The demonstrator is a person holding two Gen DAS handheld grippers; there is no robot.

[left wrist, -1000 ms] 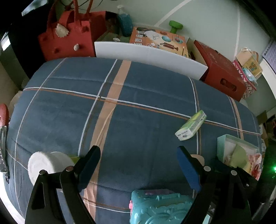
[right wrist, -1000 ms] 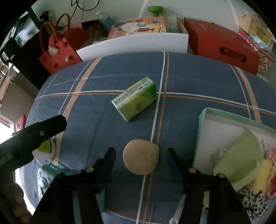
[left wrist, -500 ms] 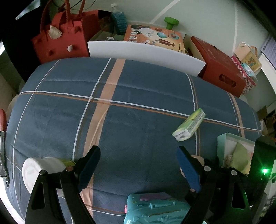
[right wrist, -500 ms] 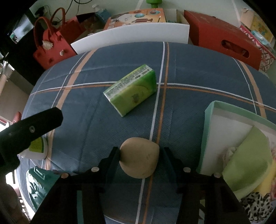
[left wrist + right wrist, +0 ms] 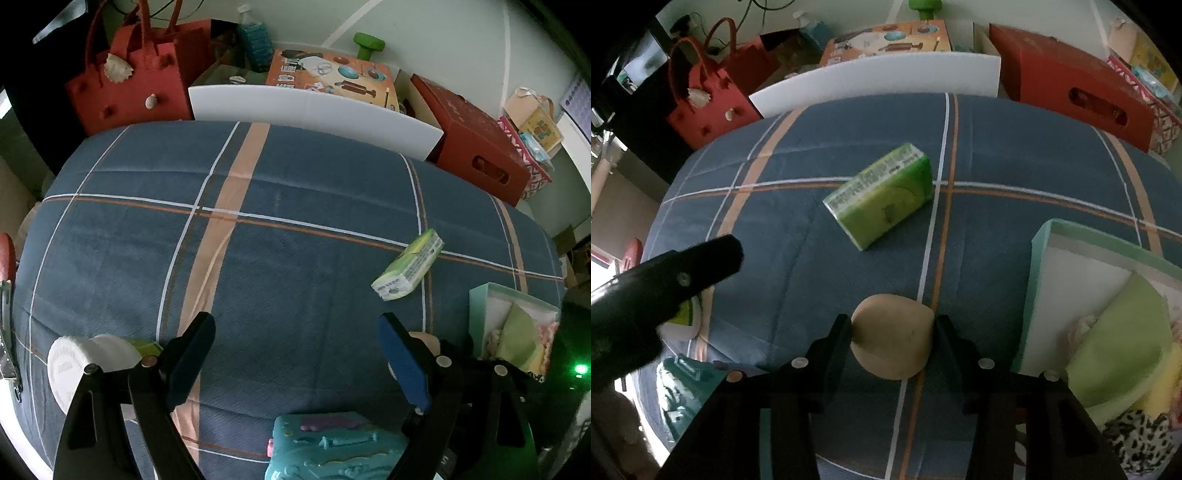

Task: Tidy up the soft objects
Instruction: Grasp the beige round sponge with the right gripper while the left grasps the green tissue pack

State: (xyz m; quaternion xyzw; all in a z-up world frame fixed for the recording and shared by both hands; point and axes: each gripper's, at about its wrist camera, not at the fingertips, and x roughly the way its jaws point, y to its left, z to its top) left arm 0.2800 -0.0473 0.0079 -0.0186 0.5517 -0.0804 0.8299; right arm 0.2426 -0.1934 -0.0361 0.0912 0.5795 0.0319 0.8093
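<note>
A tan soft ball (image 5: pixel 890 343) lies on the blue plaid bedspread (image 5: pixel 812 221). My right gripper (image 5: pixel 892 325) is closing, and both pads press the ball's sides and dent them. A green tissue pack (image 5: pixel 882 199) lies further back, on its own. At the right stands a mint-rimmed box (image 5: pixel 1039 258) holding a green cloth, a yellow piece and a spotted fabric. My left gripper (image 5: pixel 293 325) hovers open over bare bedspread with nothing between its fingers. In the left wrist view the ball (image 5: pixel 424 338) peeks out behind the right finger, and the pack (image 5: pixel 408 271) and the box (image 5: pixel 476 306) are in sight.
A white paper roll (image 5: pixel 81 365) lies near the left finger and a teal toy case (image 5: pixel 332 450) at the bed's near edge. Beyond the far edge stand a white board (image 5: pixel 314 107), a red felt bag (image 5: pixel 136 81) and a red carton (image 5: pixel 476 136).
The right jaws have drawn in from either side of the tan ball until they touch and squeeze it. The left gripper has stayed open and nearly still.
</note>
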